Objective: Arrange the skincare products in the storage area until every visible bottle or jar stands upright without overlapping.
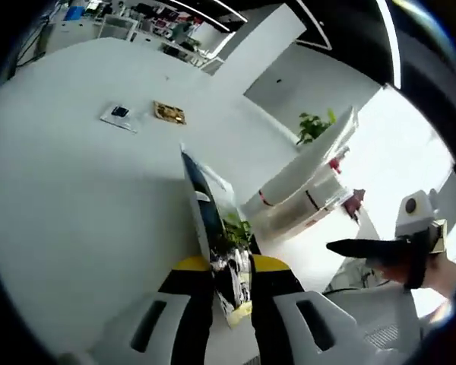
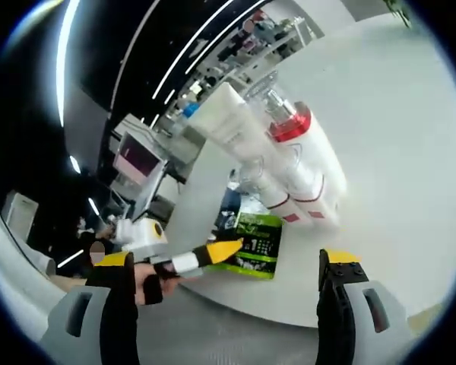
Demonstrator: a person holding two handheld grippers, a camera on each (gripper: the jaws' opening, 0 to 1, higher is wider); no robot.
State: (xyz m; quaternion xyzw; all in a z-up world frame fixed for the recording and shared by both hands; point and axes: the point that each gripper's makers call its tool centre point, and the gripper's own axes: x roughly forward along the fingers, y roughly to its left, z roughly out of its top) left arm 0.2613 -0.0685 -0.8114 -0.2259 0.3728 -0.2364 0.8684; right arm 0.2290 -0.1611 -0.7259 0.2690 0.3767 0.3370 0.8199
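Note:
My left gripper [image 1: 232,268] is shut on a flat green and black packet [image 1: 211,217], seen edge-on and rising between its yellow-tipped jaws. In the right gripper view the same packet [image 2: 257,242] hangs over the white table's edge [image 2: 304,300], pinched by the left gripper [image 2: 213,252]. Behind it, several white bottles with red bands [image 2: 308,190], a tall white tube [image 2: 226,122] and a clear bottle with a red cap [image 2: 289,125] crowd together, sides touching. My right gripper [image 2: 226,262] stands wide open and holds nothing. The right gripper [image 1: 368,247] enters the left gripper view from the right, near the bottle cluster [image 1: 304,186].
Two small flat items, one white [image 1: 120,115] and one gold [image 1: 169,112], lie far off on the white table [image 1: 76,213]. A potted plant [image 1: 315,125] stands behind the bottles. Desks and monitors [image 2: 140,160] sit beyond the table.

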